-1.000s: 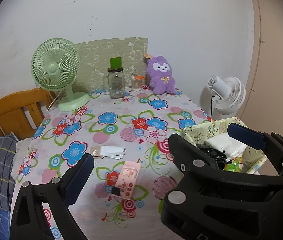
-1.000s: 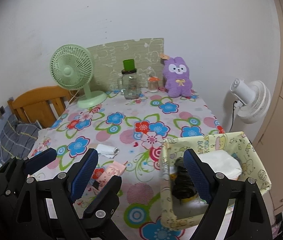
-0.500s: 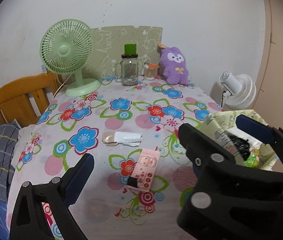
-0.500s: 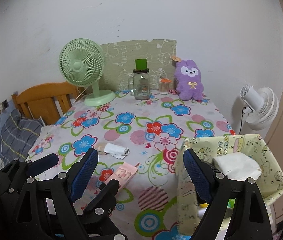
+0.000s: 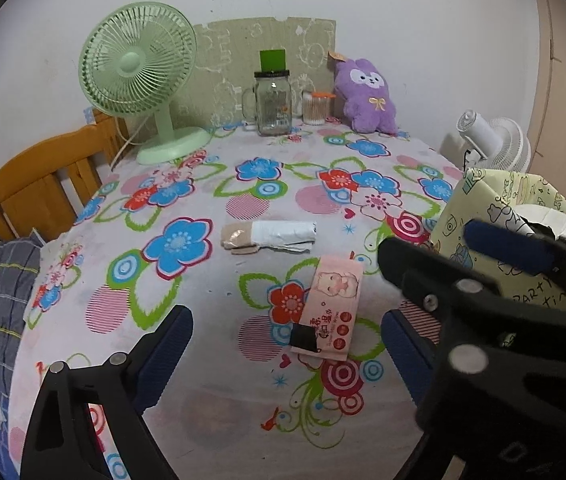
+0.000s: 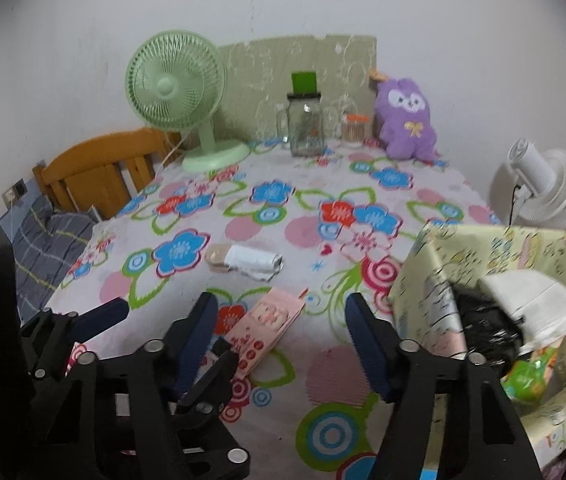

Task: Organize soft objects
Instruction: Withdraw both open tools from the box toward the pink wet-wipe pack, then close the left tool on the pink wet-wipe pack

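Both pairs of tongs are seen spread apart with nothing between the blue pads. In the left wrist view the left tongs (image 5: 287, 344) fill the lower part of the frame above the flowered cloth of the desk (image 5: 187, 296), and the right tongs (image 5: 483, 264) cross the right side of the frame as a black body. In the right wrist view the right tongs (image 6: 283, 340) sit at the lower centre, with the left tongs (image 6: 143, 328) at the lower left.

A pink tissue pack (image 5: 329, 312) lies flat at the centre of the left wrist view, between and just beyond the left pads; in the right wrist view it (image 6: 267, 326) is seen just ahead of the right tongs' left pad. Further up the frame a rolled white and beige cloth (image 5: 269, 236) rests on the desk, apart from the pack.

A pale yellow patterned box (image 5: 495, 200) stands at the right edge, and in the right wrist view a white folded item (image 6: 531, 300), something black and a green packet (image 6: 531, 376) are held inside it.

Along the top of the frame a green fan (image 5: 139, 68), a glass jar (image 5: 273, 108) and a purple plush (image 5: 367, 96) are lined up against the wall.
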